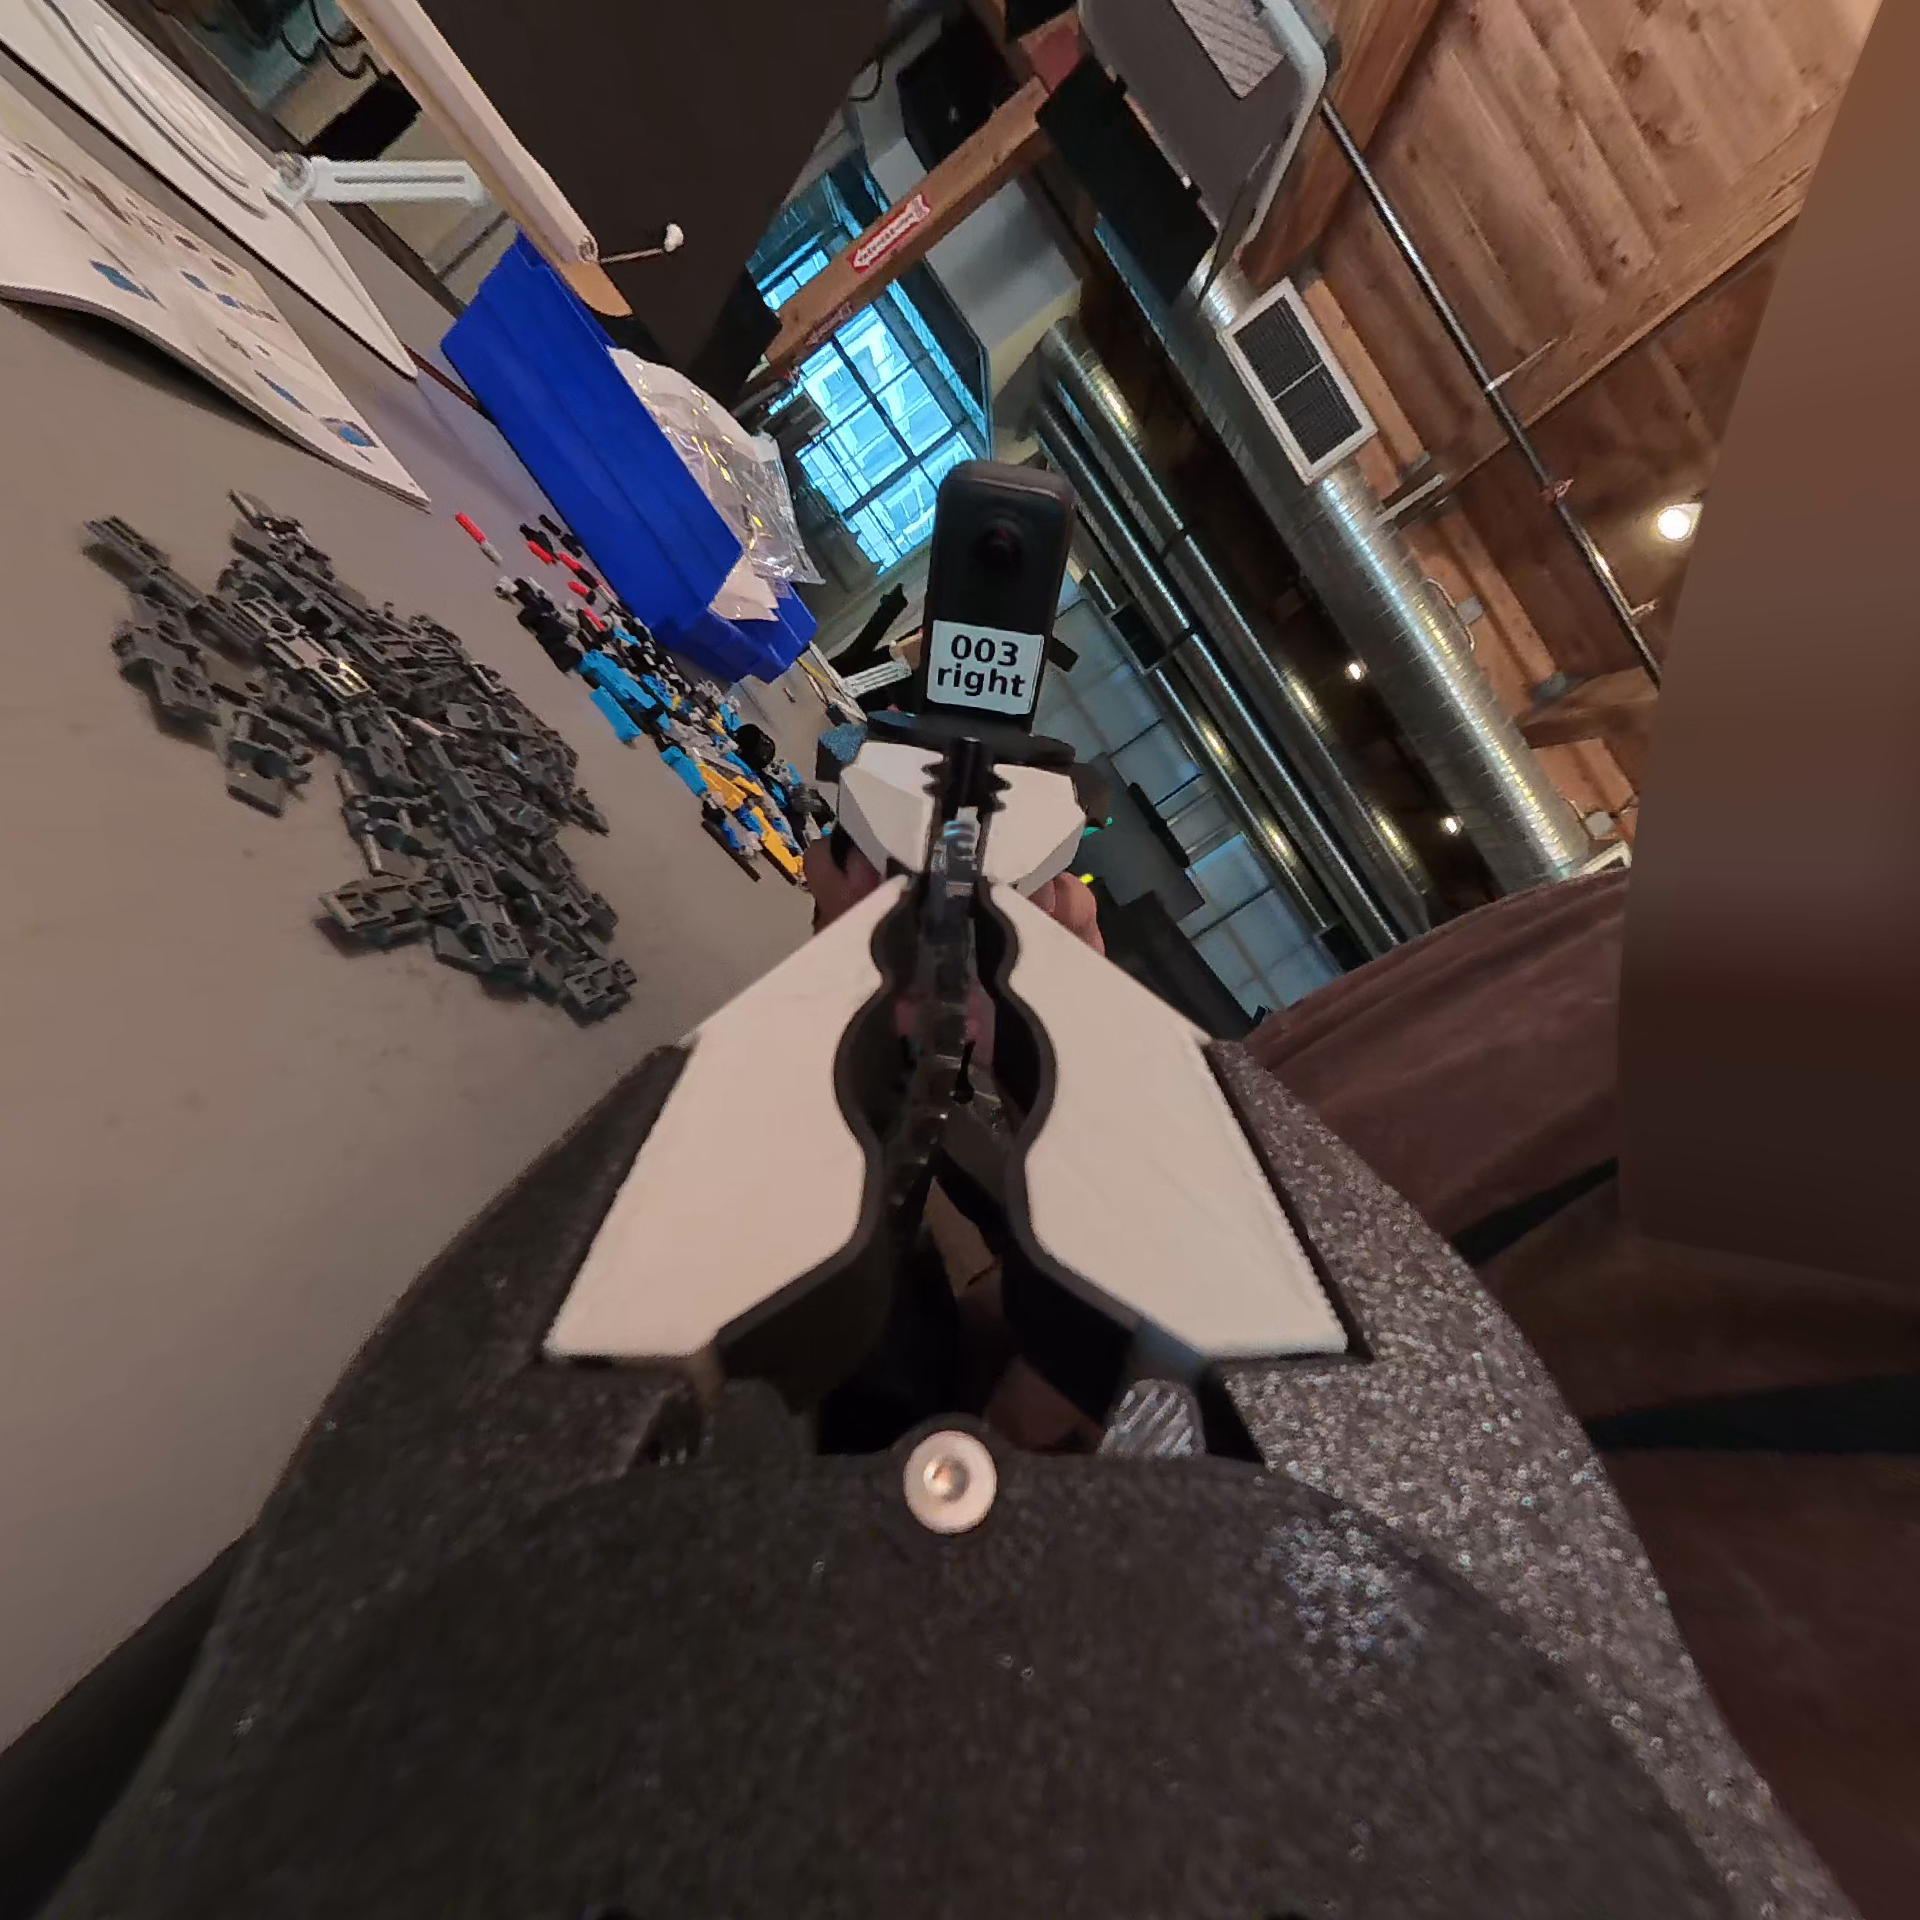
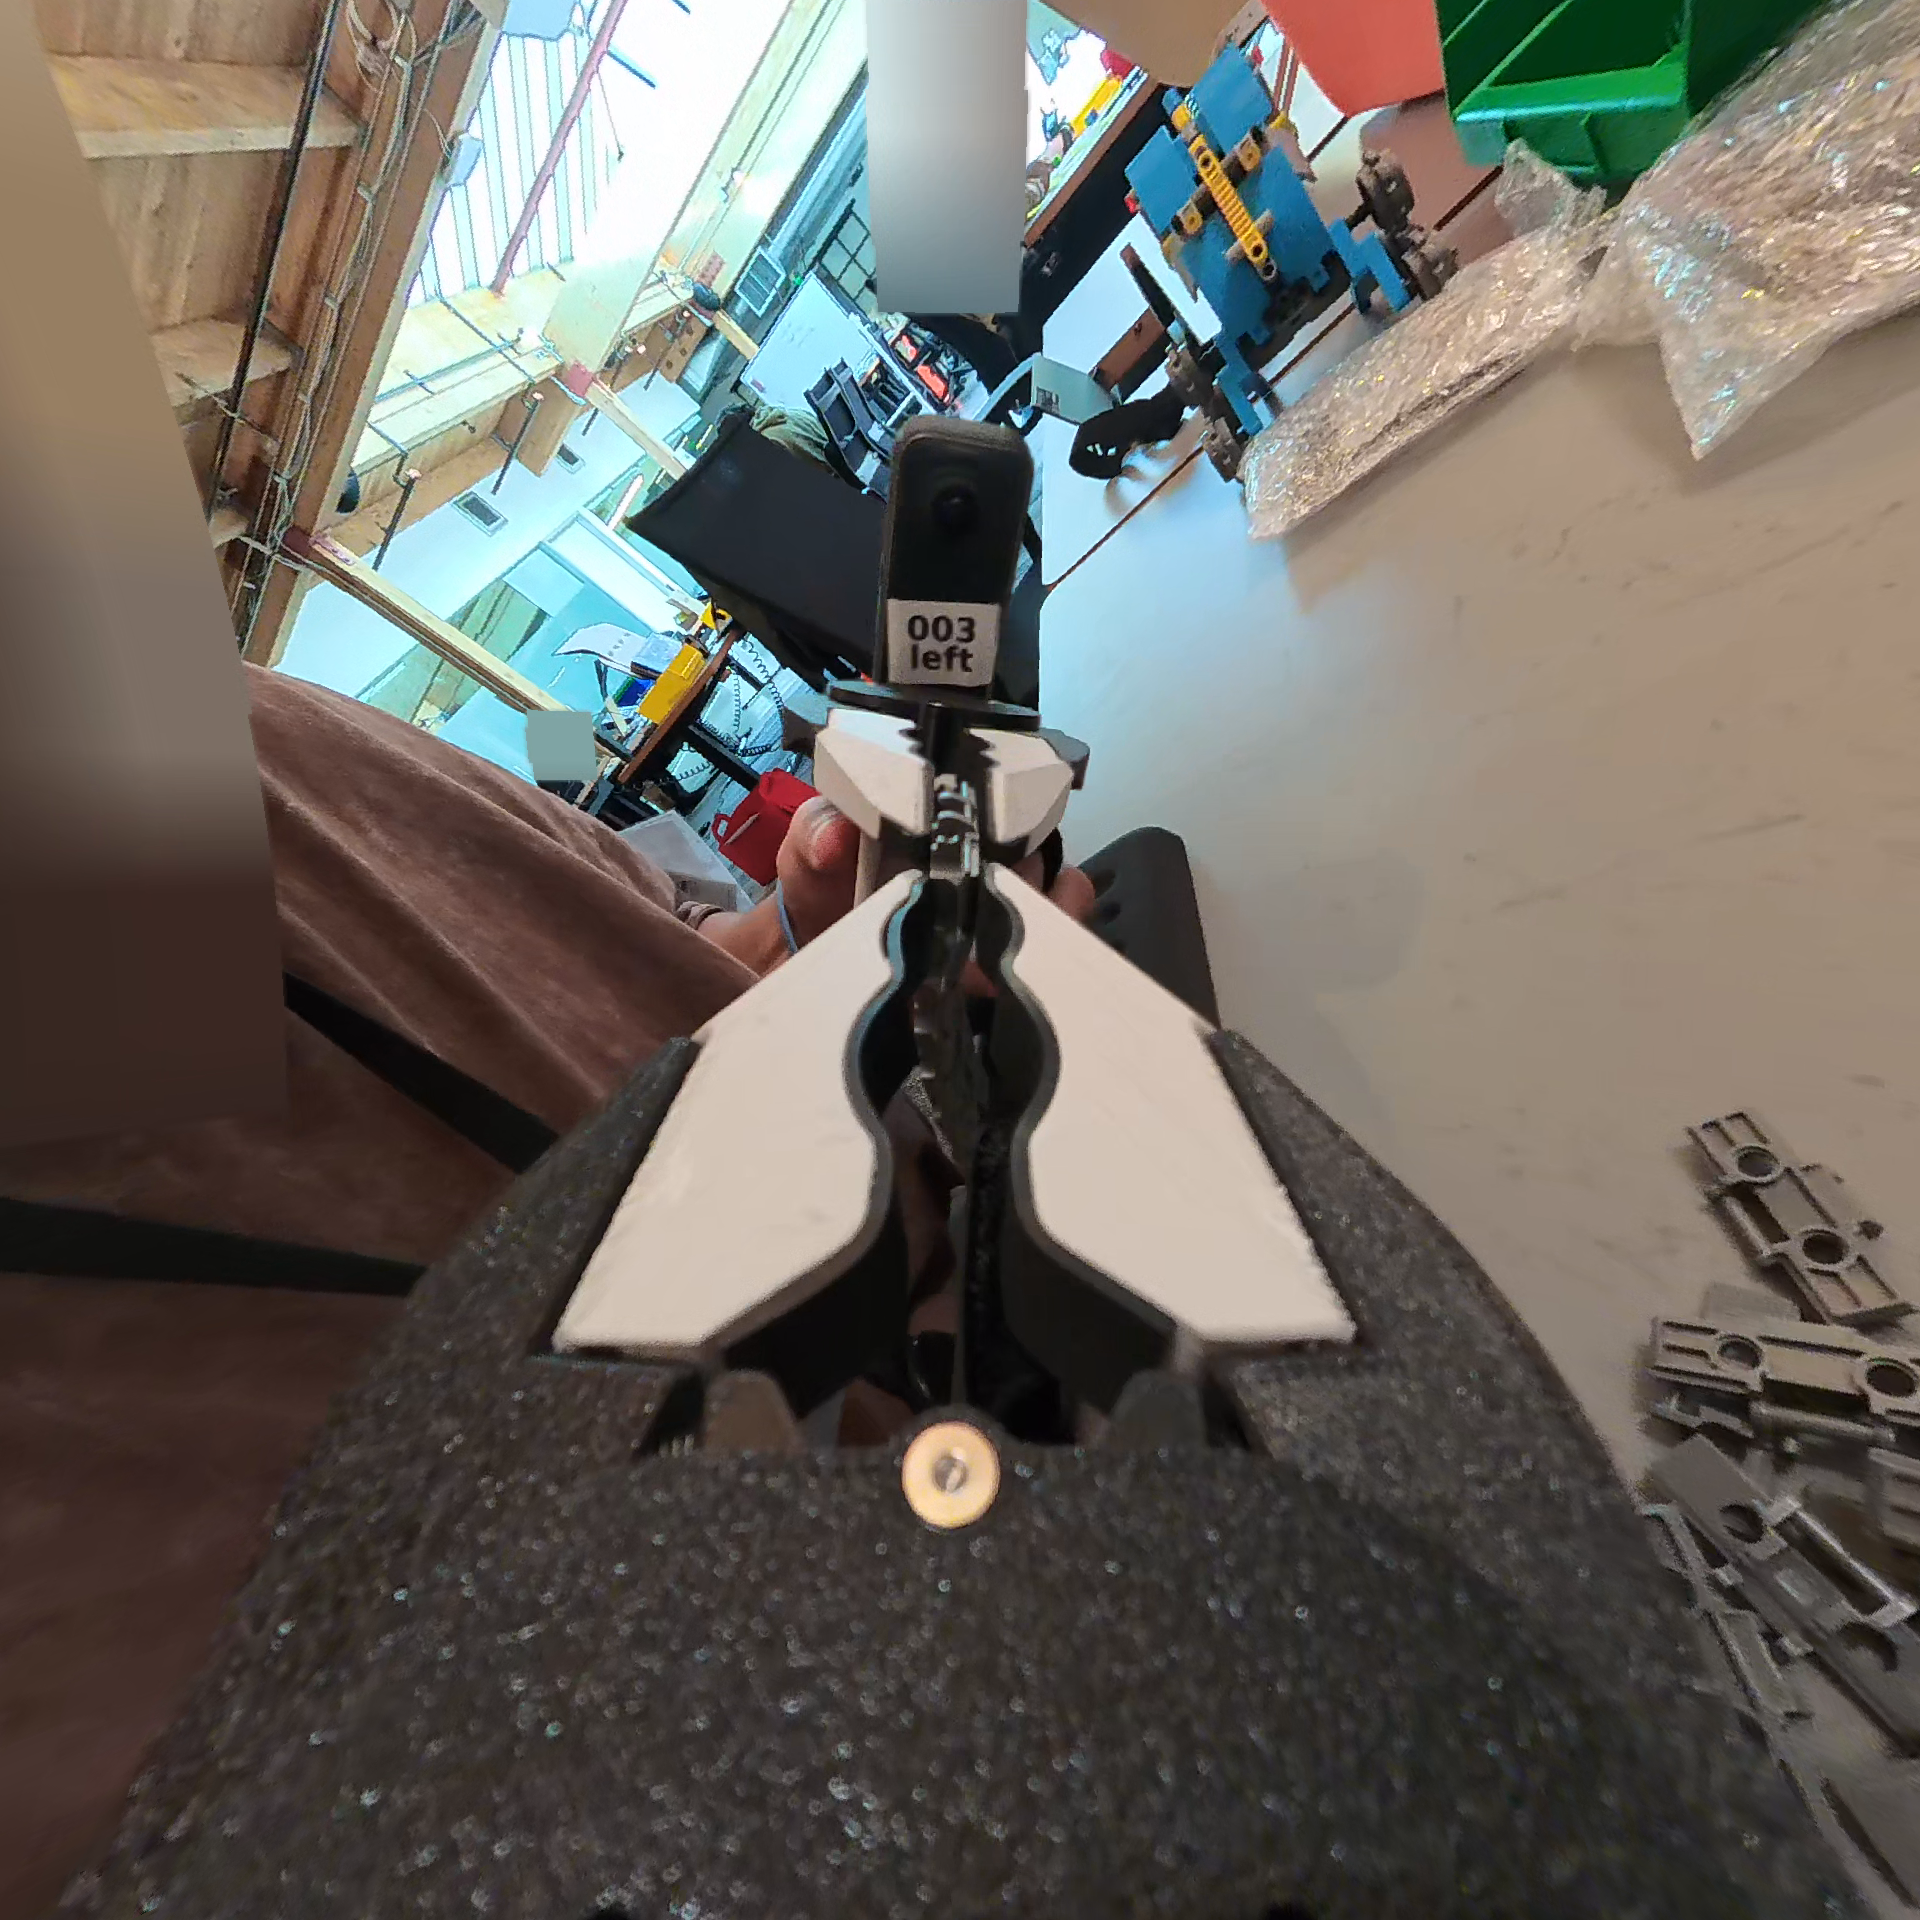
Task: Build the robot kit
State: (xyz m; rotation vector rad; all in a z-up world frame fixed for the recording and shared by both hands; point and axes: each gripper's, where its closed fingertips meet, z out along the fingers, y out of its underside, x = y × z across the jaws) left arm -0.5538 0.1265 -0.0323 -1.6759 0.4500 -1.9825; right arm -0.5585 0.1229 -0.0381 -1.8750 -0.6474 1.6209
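My left gripper (image 1: pixel 951 904) and my right gripper (image 2: pixel 951 894) face each other, tip to tip, in the middle of both views. Both are squeezed onto one thin dark strip of small linked parts (image 1: pixel 940 997), which runs between them. In the left wrist view the strip goes up the middle, from between my white fingers (image 1: pixel 748 1143) into the other gripper's white tips. In the right wrist view it looks the same (image 2: pixel 951 956).

Each gripper has a black camera on top with a white sticker: one in the left wrist view (image 1: pixel 997 582), one in the right wrist view (image 2: pixel 956 540). A person's hand (image 2: pixel 821 842) holds the far gripper.

The grey table (image 1: pixel 156 1039) fills the left side of the left wrist view. A heap of dark grey building parts (image 1: pixel 384 758) lies there. Past it, nearer the middle, is a smaller heap of blue, black and yellow parts (image 1: pixel 686 727). A blue bin (image 1: pixel 592 457) with a clear plastic bag (image 1: pixel 707 447) sits above them, and an open paper booklet (image 1: pixel 197 301) is in the upper left.

In the right wrist view, grey flat parts with holes (image 2: pixel 1797 1351) lie at the lower right. A blue built model (image 2: pixel 1236 229) and crinkly clear bags (image 2: pixel 1558 281) are at the upper right, by a green bin (image 2: pixel 1579 83).
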